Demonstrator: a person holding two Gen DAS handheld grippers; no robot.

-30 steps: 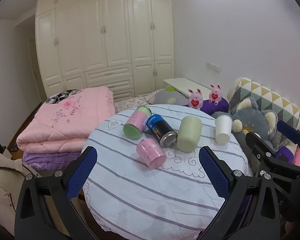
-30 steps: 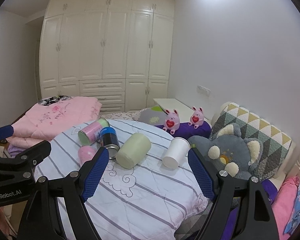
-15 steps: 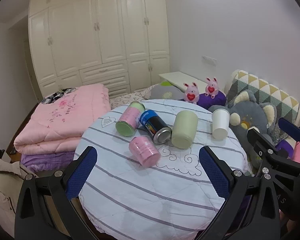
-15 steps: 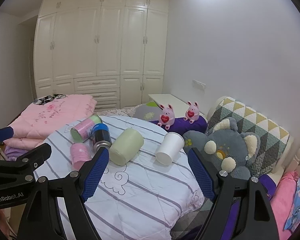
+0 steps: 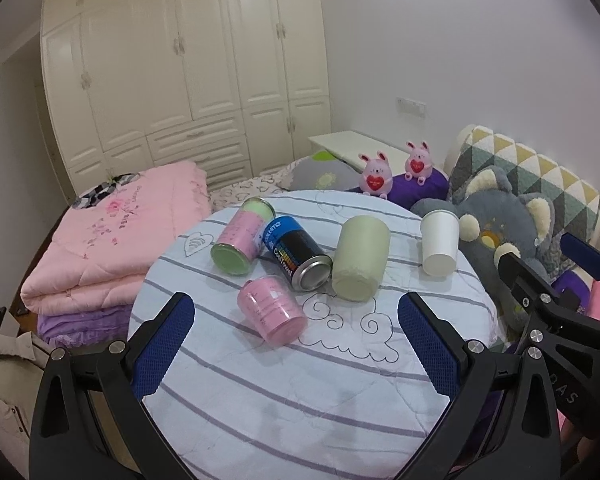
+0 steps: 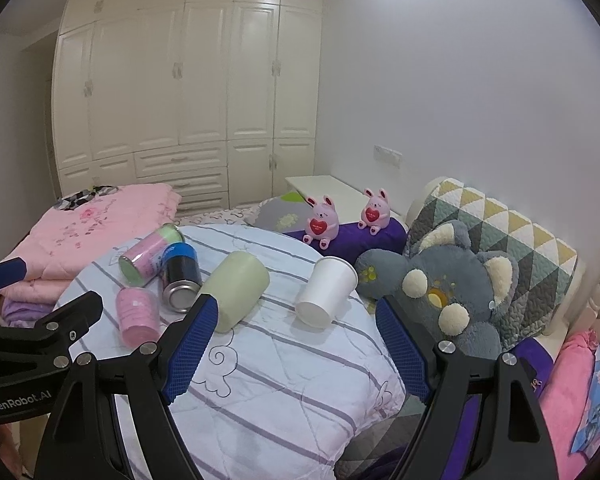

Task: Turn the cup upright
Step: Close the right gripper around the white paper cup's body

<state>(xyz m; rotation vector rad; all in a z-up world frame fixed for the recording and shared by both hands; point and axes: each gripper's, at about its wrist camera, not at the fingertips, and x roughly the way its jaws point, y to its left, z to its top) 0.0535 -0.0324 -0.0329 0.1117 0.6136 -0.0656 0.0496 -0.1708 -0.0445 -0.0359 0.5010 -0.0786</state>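
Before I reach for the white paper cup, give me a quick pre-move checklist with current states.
1. right gripper jaws open wide: ok.
2. left gripper jaws open, holding nothing: ok.
3. white paper cup apart from the pale green cup: ok.
4. White paper cup upright: not ok, it lies on its side on the striped table cover.
5. Path from right gripper to cup unobstructed: ok.
6. Cup contents: cannot tell.
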